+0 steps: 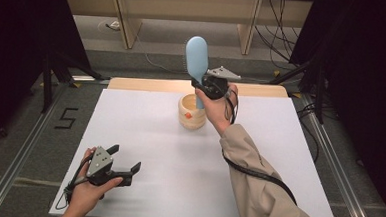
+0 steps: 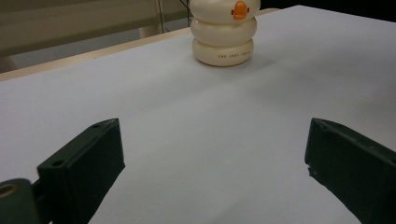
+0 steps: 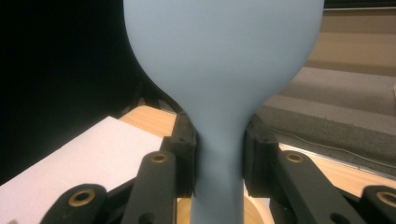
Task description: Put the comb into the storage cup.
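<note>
A light blue hairbrush (image 1: 196, 56) stands upright, its handle reaching down into a cream ringed cup (image 1: 190, 113) with an orange beak mark at the table's far middle. My right gripper (image 1: 202, 84) is shut on the brush's neck just above the cup; in the right gripper view the brush (image 3: 224, 70) rises between the two black pads (image 3: 184, 149) that press on it. My left gripper (image 1: 126, 157) rests open at the near left of the table with nothing between its jaws. The left gripper view shows the cup (image 2: 224, 35) farther off.
A white sheet (image 1: 143, 151) covers the table, with a wooden strip (image 1: 132, 84) along its far edge. Black stands and cables lie on the floor behind and to both sides. A "5" mark (image 1: 66, 118) is on the floor at the left.
</note>
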`<control>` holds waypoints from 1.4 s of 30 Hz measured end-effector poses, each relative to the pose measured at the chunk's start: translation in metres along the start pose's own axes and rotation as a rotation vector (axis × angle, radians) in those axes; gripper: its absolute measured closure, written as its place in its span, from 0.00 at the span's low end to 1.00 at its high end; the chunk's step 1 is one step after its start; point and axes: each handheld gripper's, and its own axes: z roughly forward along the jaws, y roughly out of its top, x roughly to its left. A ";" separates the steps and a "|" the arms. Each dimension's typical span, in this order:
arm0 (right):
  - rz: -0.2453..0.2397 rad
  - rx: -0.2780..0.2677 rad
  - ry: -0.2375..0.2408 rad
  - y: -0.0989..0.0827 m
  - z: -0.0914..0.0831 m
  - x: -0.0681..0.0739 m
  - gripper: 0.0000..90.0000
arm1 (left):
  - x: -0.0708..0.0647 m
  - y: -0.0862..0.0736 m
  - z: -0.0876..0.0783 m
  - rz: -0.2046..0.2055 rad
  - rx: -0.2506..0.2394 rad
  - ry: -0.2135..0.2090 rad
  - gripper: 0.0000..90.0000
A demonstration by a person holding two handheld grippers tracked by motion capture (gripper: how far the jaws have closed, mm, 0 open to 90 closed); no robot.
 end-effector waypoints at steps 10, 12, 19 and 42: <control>-0.004 -0.006 -0.005 0.001 0.003 0.000 0.78 | 0.000 0.000 0.000 0.000 0.000 0.001 0.05; -0.002 -0.005 -0.005 0.000 0.004 0.000 0.78 | 0.000 0.000 0.000 0.000 0.000 0.001 0.05; -0.003 0.000 -0.010 -0.001 0.008 -0.001 0.78 | 0.000 0.000 0.000 0.000 0.000 0.000 0.05; -0.004 0.007 -0.027 -0.001 0.018 -0.004 0.78 | 0.000 0.000 0.000 0.000 -0.002 0.000 0.05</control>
